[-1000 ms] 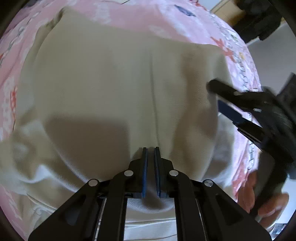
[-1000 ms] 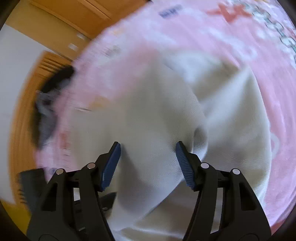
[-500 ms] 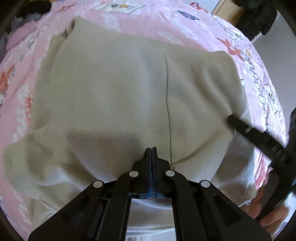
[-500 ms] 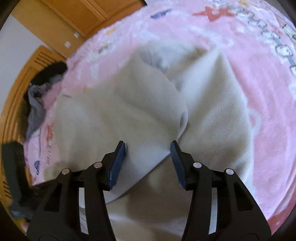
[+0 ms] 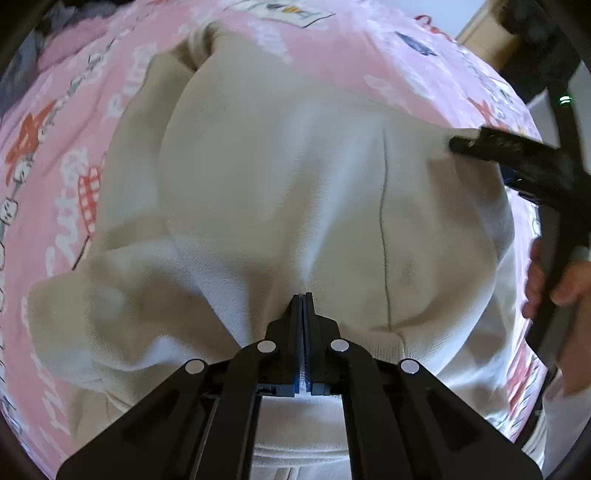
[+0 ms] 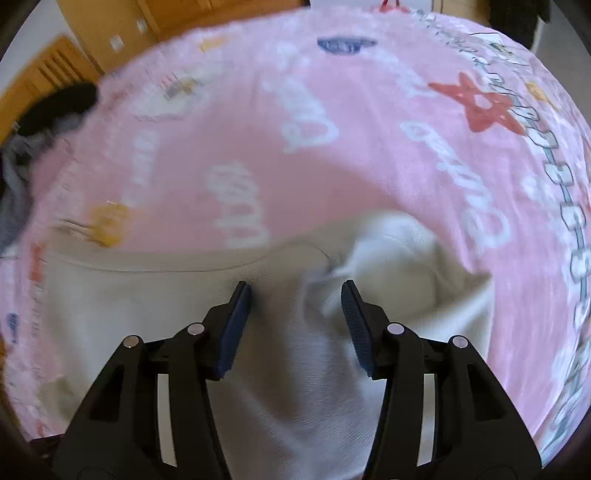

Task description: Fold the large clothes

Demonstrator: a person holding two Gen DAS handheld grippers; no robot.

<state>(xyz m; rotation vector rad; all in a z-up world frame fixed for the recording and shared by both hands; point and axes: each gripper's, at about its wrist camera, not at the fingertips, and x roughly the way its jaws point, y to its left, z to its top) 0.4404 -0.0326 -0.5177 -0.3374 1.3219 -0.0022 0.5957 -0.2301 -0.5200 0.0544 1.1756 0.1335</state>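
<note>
A pink blanket (image 6: pixel 332 129) printed with white lettering, red stars and cartoon figures covers the bed and fills most of both views, running out ahead of and to either side of each hand-held gripper. On it lies the cream garment (image 5: pixel 295 206), a thick knit piece with a dark seam line down its panel; it spreads forward from the left hand-held gripper (image 5: pixel 303 306) and is bunched into soft folds on that gripper's left, with a ribbed hem band just beneath its fingers. The left hand-held gripper is clenched on a pinch of this cloth, its blue pads pressed together with fabric between them. The right hand-held gripper (image 6: pixel 295 295) stands released, its blue pads (image 6: pixel 236 321) well apart, hovering over the garment's far edge where a rumpled fold sits between and ahead of them; whether the pads touch the cloth is hard to tell. From the left wrist view that gripper appears as a blurred black finger at the garment's right corner, with a bare hand (image 5: pixel 554 280) on its handle, partly cut off by the frame edge. Beyond the blanket, far ahead to the right gripper's left, are orange wooden cabinet doors (image 6: pixel 177 18) and a dark heap of clothes (image 6: pixel 55 107), both blurred.
</note>
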